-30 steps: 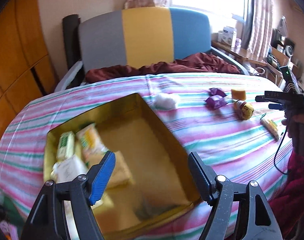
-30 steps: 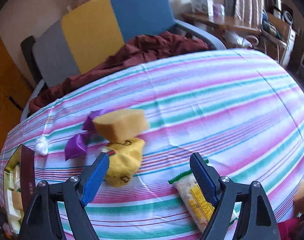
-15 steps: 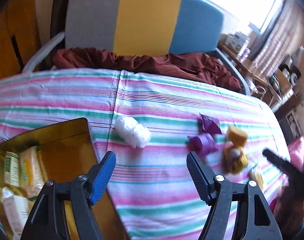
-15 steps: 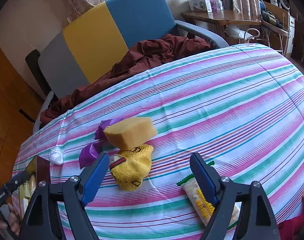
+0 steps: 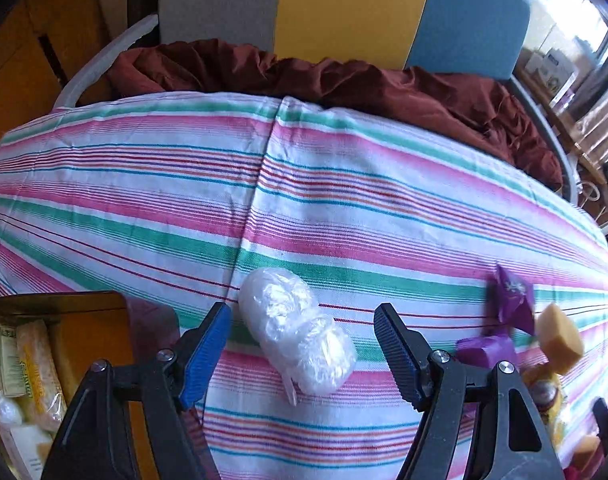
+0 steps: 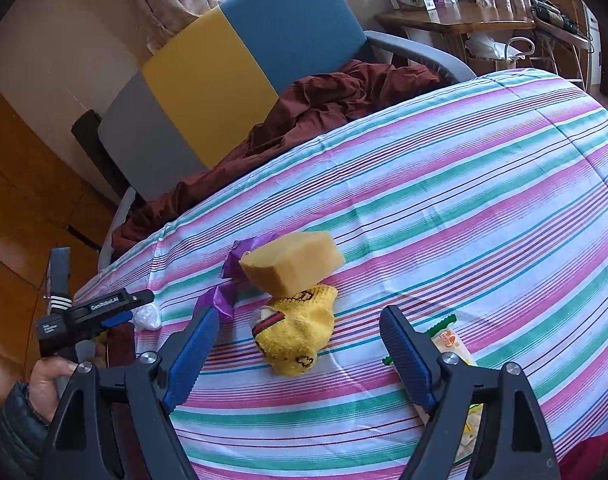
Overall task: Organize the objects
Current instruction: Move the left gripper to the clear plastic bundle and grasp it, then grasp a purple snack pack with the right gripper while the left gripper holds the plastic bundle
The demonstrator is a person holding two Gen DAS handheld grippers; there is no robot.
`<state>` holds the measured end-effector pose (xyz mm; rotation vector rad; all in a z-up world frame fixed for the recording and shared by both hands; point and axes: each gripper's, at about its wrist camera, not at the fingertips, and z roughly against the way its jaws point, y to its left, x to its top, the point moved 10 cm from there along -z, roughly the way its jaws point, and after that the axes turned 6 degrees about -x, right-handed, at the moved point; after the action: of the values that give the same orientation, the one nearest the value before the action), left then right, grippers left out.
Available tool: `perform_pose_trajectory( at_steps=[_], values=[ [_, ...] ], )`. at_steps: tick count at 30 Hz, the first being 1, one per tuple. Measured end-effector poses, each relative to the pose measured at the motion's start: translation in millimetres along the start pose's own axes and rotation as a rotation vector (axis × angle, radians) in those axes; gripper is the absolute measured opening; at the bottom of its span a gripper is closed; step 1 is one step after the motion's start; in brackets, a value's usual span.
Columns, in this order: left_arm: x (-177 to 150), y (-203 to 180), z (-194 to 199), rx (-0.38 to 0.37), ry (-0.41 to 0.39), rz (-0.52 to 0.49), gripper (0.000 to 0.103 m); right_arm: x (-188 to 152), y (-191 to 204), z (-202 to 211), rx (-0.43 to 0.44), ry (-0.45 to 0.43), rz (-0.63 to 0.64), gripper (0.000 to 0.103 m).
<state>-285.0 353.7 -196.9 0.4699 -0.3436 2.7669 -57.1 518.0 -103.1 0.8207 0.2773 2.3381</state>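
The white bundle [image 5: 298, 330] lies on the bed [image 5: 343, 208], long axis running upper-left to lower-right, between the left gripper's [image 5: 304, 350] open jaws, untouched. The right gripper's [image 6: 300, 354] jaws gape over the sock [image 6: 300, 330].

Left gripper [image 5: 302, 346] agape, right gripper [image 6: 300, 354] agape, both pointing downward

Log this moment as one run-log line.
left gripper: open, around white plastic bundle | right gripper: open, over yellow sock | box: partly filled
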Motion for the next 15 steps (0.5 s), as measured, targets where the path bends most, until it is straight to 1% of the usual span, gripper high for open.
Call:
perform_pose_trajectory(
  at_steps=[1, 2, 3, 4, 5, 6, 8, 10, 12, 15],
  values=[
    [0, 1, -4, 0.038, 0.001, -0.023, 0.071, 0, -1, 0, 0.005, 0.002, -0.008, 0.084],
    [0, 1, -6, 0.07, 0.002, -0.049, 0.066, 0, -1, 0, 0.011, 0.003, -0.015, 0.084],
    [-2, 2, -9, 0.117, 0.006, -0.075, 0.063, 0, -1, 0, 0.014, 0.004, -0.02, 0.084],
    [-3, 2, -7, 0.142, -0.008, -0.093, 0.044, 1, -2, 0, 0.013, 0.004, -0.024, 0.084],
    [-5, -4, -6, 0.108, -0.014, -0.112, 0.04, 1, -4, 0, 0.009, 0.002, -0.028, 0.084],
    [-8, -8, -4, 0.085, -0.017, -0.12, 0.04, 2, -4, 0, 0.008, 0.001, -0.031, 0.084],
    [-14, -15, 3, 0.085, -0.04, -0.164, 0.037, 2, -6, 0, 0.005, -0.001, -0.035, 0.084],
    [-26, -31, 17, 0.033, -0.077, -0.227, 0.037, 3, -7, -1, 0.002, 0.001, -0.035, 0.084],
    [-49, -48, 31, -0.008, -0.096, -0.303, 0.037, 2, -8, -1, -0.005, -0.001, -0.034, 0.084],
    [-92, -70, 48, -0.076, -0.105, -0.374, 0.037, 1, -7, -1, -0.004, 0.002, -0.026, 0.084]
  ],
)
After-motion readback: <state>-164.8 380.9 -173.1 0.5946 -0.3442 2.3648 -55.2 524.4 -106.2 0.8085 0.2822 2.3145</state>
